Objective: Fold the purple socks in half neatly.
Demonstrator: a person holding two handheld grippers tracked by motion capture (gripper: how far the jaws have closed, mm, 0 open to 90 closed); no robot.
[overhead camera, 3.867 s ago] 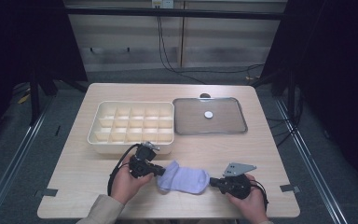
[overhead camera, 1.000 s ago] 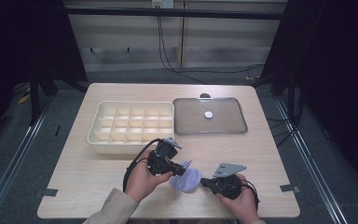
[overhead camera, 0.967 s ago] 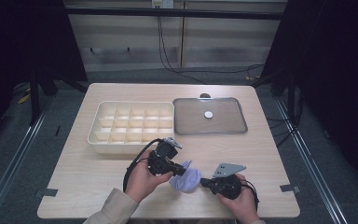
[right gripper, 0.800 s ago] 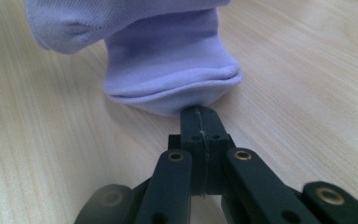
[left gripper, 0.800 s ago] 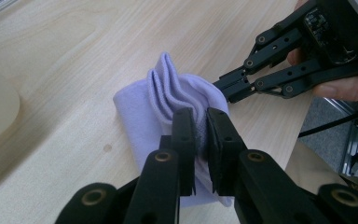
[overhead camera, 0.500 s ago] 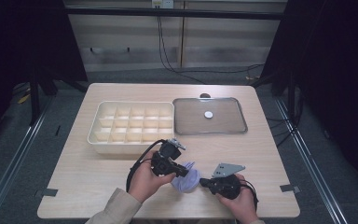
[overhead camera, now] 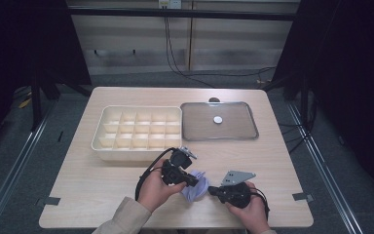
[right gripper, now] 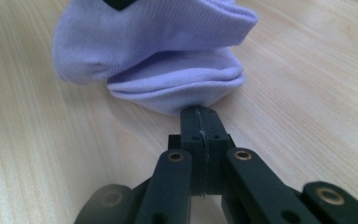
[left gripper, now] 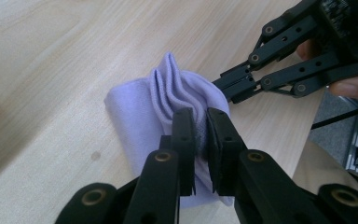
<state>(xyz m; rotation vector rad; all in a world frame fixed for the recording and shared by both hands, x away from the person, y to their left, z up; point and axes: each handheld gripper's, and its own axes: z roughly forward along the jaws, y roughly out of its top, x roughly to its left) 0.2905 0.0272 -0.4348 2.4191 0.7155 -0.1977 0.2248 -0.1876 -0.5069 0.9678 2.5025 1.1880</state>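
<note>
Since a few seconds ago the left gripper (overhead camera: 193,181) has carried its end of the lilac sock (overhead camera: 195,185) over toward the right gripper (overhead camera: 213,189), so the sock, which lay stretched flat, is now bunched into a doubled-up fold; the folding looks about half done. The left gripper's jaws stand narrow, pinching several layers of the sock (left gripper: 168,112). The right gripper's (right gripper: 200,112) jaws are pressed fully together at the sock's (right gripper: 168,51) edge; whether cloth is caught between them cannot be told. The sock lies just in front of the divided box (overhead camera: 137,134), near the table's (overhead camera: 92,190) front edge, with bare wood on both sides for moving.
</note>
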